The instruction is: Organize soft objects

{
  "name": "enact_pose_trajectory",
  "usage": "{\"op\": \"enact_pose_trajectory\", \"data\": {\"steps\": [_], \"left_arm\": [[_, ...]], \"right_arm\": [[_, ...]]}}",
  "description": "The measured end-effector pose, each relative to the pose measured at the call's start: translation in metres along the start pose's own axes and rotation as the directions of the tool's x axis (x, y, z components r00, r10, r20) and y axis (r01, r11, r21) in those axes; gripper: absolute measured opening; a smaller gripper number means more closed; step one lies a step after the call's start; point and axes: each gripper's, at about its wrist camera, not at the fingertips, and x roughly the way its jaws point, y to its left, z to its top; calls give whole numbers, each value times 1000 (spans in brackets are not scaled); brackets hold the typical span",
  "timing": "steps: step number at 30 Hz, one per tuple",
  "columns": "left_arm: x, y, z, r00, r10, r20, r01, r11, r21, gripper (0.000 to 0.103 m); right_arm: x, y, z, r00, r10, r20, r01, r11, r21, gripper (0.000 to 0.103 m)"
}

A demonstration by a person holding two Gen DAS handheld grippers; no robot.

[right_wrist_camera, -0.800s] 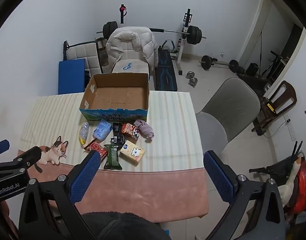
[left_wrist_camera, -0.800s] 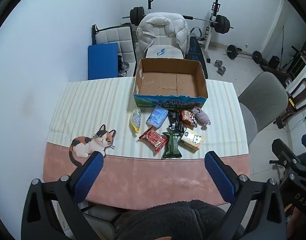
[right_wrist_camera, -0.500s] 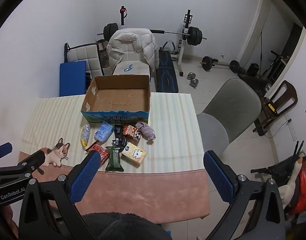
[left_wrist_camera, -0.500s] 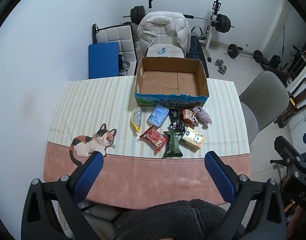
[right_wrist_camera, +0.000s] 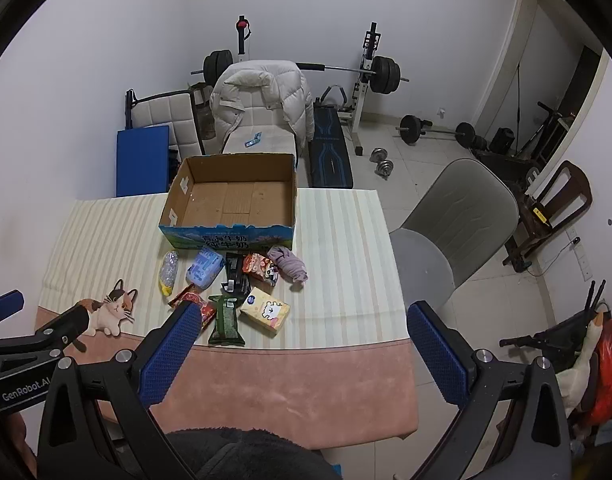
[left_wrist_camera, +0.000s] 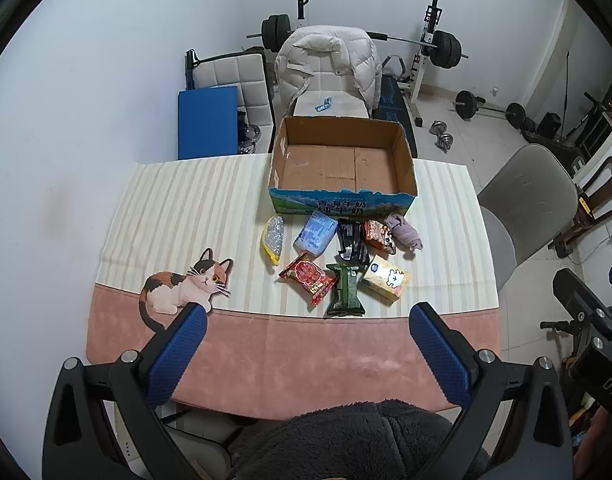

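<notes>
Hovering above the near edge of the striped worktop (left_wrist_camera: 178,200), left tongs (left_wrist_camera: 306,320) and right tongs (right_wrist_camera: 302,320) gape apart, holding nothing. Soft packets, perhaps snacks, cluster before the open cardboard box (left_wrist_camera: 341,160), beside a crumpled purple cloth (left_wrist_camera: 405,234).

Red snack pack (right_wrist_camera: 204,312) partly hidden behind right tool (right_wrist_camera: 306,344) finger (label unreadable).

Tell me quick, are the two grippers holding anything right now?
Left gripper: open, holding nothing, above the pink table edge.
Right gripper: open, holding nothing.
</notes>
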Motion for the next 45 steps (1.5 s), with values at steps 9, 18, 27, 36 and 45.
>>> {"op": "enact_pose_trajectory", "data": {"steps": [9, 18, 27, 36, 45], "left_arm": [[-6, -7, -3, 1000, -4, 18, 4, 1000, -1, 103], [-14, -10, -3, 999, -5, 32, 6, 1000, -7, 103], [-17, -10, -4, 999, -14, 39, 14, 1000, -15, 103], [-18, -7, -1, 999, -9, 45, 10, 1000, -19, 103], [-18, -7, -3, 999, -9, 46, 10, 1000, -18, 103]], "right_arm": [[-1, 2, -2, 1000, -5, 13, 5, 1000, 1, 103], [-2, 2, -6, 1000, -9, 20, 9, 1000, -1, 103], [-3, 1, -8, 1000, -11, 27, 11, 1000, -5, 103], [-6, -1, -10, 1000, -1, 31, 1, 1000, -2, 103], [-6, 1, -8, 999, 0, 36, 0, 1000, -6, 103]]}}
